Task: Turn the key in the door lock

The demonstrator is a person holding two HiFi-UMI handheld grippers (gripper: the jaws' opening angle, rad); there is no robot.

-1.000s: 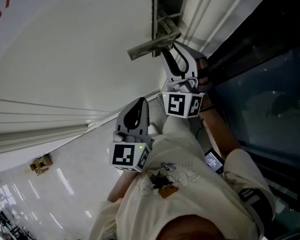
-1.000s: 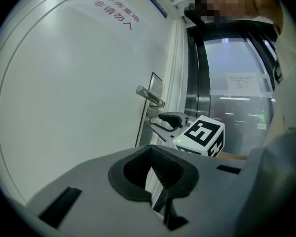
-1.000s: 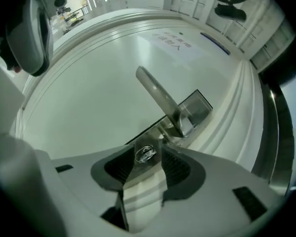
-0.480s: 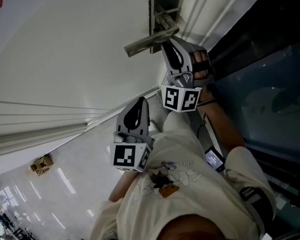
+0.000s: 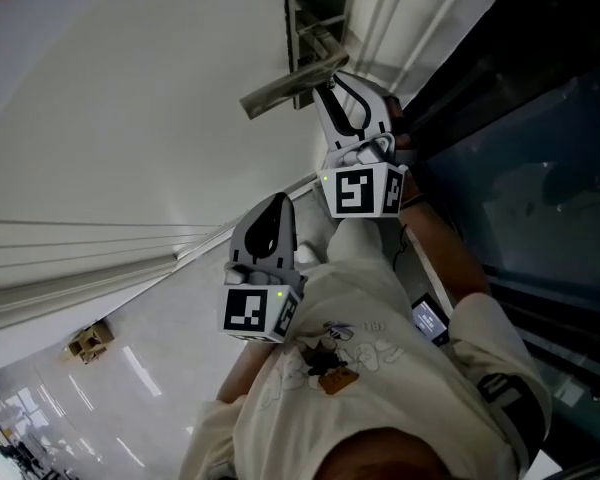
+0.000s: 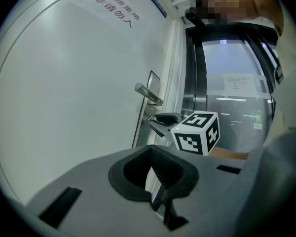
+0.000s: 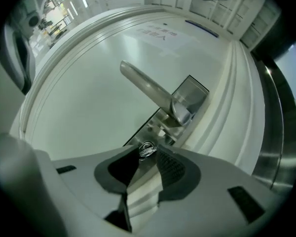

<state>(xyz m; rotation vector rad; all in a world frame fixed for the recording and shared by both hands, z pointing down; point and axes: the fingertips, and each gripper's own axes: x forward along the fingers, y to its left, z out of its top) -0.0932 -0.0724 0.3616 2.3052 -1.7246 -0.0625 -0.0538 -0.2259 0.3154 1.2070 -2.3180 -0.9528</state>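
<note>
Head view, door: a plain white door (image 5: 130, 98) fills the left side. A brushed silver metal lever handle (image 5: 280, 91) juts from its edge.
Head view, right hand-held gripper: the grey-and-white right hand-held gripper (image 5: 328, 88) reaches to the door just under the lever handle, its marker cube facing the person.
Head view, left hand-held gripper: the matching left hand-held gripper (image 5: 278, 208) sits lower, close to the person's cream shirt (image 5: 370, 368) and apart from the door fittings.
Left gripper view, jaws: drawn together to a thin slit, with nothing between them.
Left gripper view, beyond: the right hand-held gripper's tips meet the door below the lever handle, beside a dark glass panel (image 6: 227, 107).
Right gripper view, key: a small silver metal key (image 7: 146, 149) stands in the lock on the silver lock plate (image 7: 193, 92), just below the root of the lever handle.
Right gripper view, jaws: closing and only partly apart, with their tips touching the key's head on either side.
</note>
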